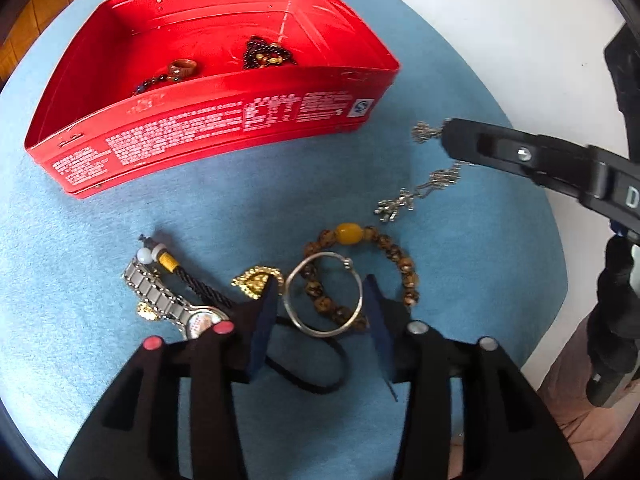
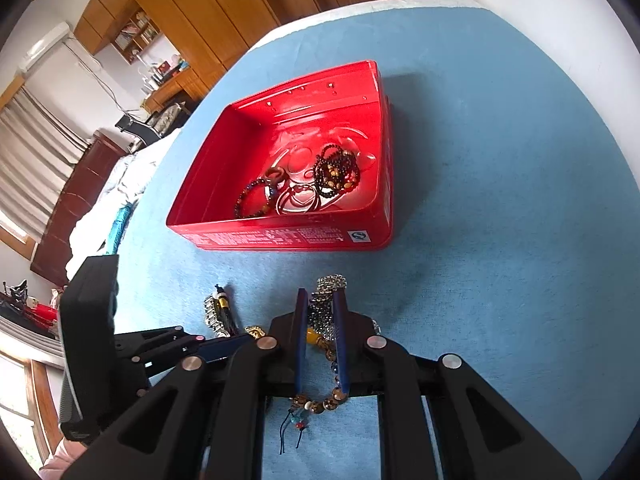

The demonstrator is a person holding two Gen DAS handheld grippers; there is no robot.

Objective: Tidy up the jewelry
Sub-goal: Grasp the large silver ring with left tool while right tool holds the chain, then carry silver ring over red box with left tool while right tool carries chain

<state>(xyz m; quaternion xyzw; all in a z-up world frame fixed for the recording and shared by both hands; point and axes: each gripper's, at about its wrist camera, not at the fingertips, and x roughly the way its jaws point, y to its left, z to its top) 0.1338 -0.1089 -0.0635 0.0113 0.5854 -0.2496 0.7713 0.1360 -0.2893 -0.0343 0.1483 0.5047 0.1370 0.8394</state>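
We see an open red tin [image 2: 280, 152] on a blue cloth [image 2: 500, 200]. Inside it lie a heap of dark beads [image 2: 336, 172], a dark bead bracelet [image 2: 252, 200], a brown ring [image 2: 276, 174] and some thin wire bangles [image 2: 298, 200], all gathered toward the near right corner; the far left part of its floor is bare red metal.

In front of the tin's printed wall (white lettering, too small for us to read) the loose pieces lie on the cloth: a silver chain necklace [image 1: 424, 190], a brown bead bracelet with one yellow bead [image 1: 384, 252], a silver bangle [image 1: 324, 294] overlapping it, a gold pendant [image 1: 256, 280], a black cord [image 1: 196, 280] with white and yellow beads, and a metal wristwatch [image 1: 172, 304].

The right hand-held gripper [image 2: 322, 300] has its fingers pinched on the silver chain necklace, the chain bunched between the blue pads. The left hand-held gripper [image 1: 320, 300] stands with its fingers spread, one on either side of the silver bangle and not touching it.

To the right of the tin the cloth lies bare out to its edge, where a white worktop [image 1: 520, 40] shows. Behind are wooden cupboards [image 2: 224, 8], a curtain [image 2: 32, 144] and white bedding [image 2: 108, 208].
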